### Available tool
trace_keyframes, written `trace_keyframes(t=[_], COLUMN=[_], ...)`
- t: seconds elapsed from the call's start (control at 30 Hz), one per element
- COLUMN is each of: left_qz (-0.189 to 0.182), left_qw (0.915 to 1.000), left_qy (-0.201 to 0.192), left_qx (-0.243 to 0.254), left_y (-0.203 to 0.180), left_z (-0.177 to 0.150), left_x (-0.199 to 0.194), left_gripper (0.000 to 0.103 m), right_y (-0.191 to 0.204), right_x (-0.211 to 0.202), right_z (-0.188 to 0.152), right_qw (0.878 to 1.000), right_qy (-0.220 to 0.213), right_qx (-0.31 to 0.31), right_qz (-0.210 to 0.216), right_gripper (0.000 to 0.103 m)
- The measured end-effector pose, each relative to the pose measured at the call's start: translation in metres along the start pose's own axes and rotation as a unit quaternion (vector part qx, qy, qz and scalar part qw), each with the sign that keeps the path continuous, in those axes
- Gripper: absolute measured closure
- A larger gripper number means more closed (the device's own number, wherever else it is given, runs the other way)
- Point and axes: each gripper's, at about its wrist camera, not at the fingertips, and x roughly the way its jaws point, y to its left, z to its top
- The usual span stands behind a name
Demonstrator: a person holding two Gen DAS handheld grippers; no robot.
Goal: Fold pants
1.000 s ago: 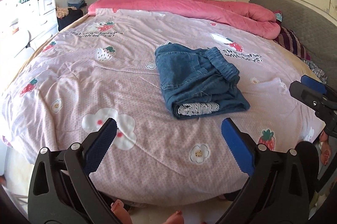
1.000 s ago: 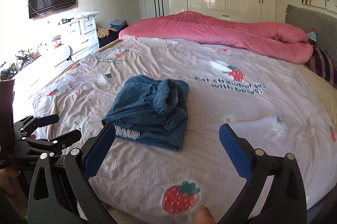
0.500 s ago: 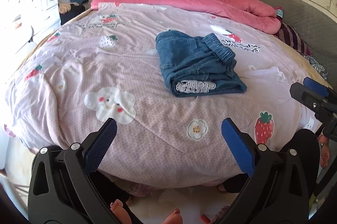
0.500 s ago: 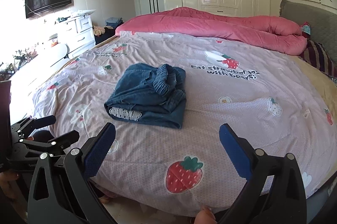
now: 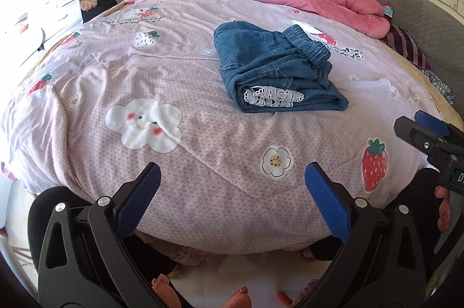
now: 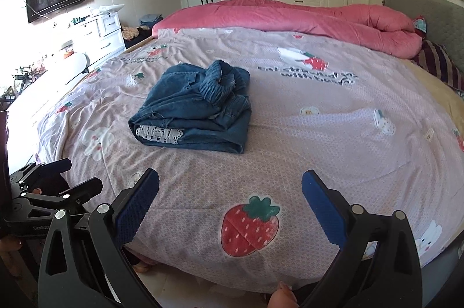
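Pants (image 5: pixel 275 70) lie folded; each hand-held gripper (image 5: pixel 232 198) (image 6: pixel 230 203), fingers spread, has pulled farther back.

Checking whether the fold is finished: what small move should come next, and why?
Probably none on the pants: they lie in a compact folded bundle on the bedspread. Both the left gripper and right gripper hang open and empty off the bed's edge, so lowering them away seems the sensible step.

Right tool (image 5: pixel 429 131) cut off by left view's right edge; bed (image 6: pixel 319 134) print lettering blurred; pants (image 5: pixel 275 70) inner folds hidden.
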Motion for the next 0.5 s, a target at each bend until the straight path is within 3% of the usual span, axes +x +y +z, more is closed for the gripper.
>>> trace_keyframes(t=[0.5], left_qz=[-0.003], left_qw=[1.0000], left_qy=[-0.002], left_qx=[-0.003], left_y=[0.0007], left_z=[0.0008], left_x=[-0.0028], left_gripper=[0.009], right_y=[0.0029], right_x=[0.0019], right_z=[-0.0021], right_qw=[1.000], right_qy=[0.006], right_qx=[-0.006], right_qz=[0.000], right_gripper=[0.004])
